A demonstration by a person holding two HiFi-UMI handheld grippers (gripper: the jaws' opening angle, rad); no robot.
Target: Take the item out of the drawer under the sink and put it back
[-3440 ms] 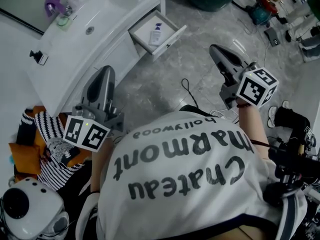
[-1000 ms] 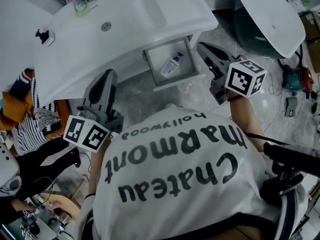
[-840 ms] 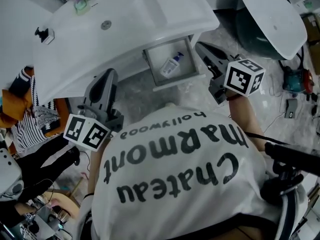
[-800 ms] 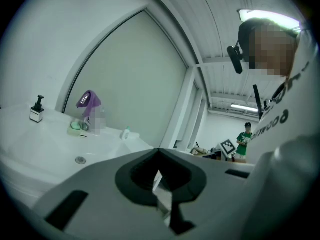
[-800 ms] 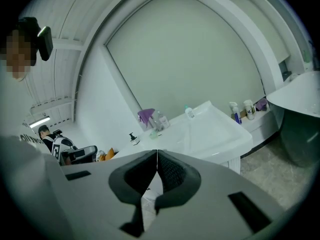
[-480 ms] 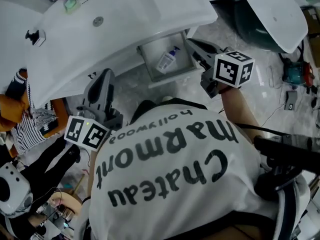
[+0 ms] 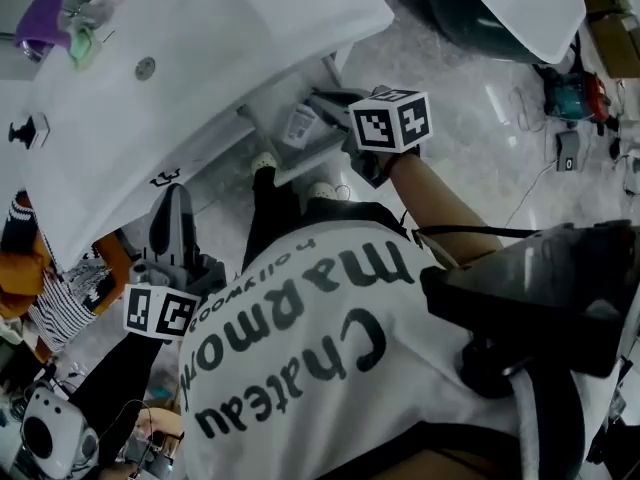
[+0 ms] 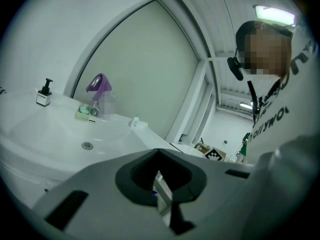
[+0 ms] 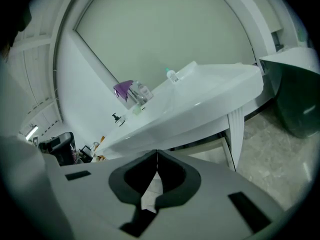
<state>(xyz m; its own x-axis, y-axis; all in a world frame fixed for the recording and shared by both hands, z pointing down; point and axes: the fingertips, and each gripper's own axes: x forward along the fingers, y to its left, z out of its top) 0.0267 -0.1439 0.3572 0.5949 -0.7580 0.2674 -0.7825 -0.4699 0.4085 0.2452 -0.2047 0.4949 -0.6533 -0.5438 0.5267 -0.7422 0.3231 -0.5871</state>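
White bottle [image 7: 298,125] lies in open drawer [image 7: 322,154] under sink [image 7: 250,28], untouched. Right gripper [image 7: 330,101] just right of drawer; left gripper [image 7: 172,203] nearer, well apart.
Left gripper view: jaws together, empty.
Right gripper view: jaws together, empty, aimed under sink.
Take-out and return both pending.

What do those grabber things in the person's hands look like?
The left gripper and right gripper are grey, with long jaws tapering to a tip and darker pads. Each carries a white cube printed with black square markers. The person wears a white short-sleeved shirt with big black letters.
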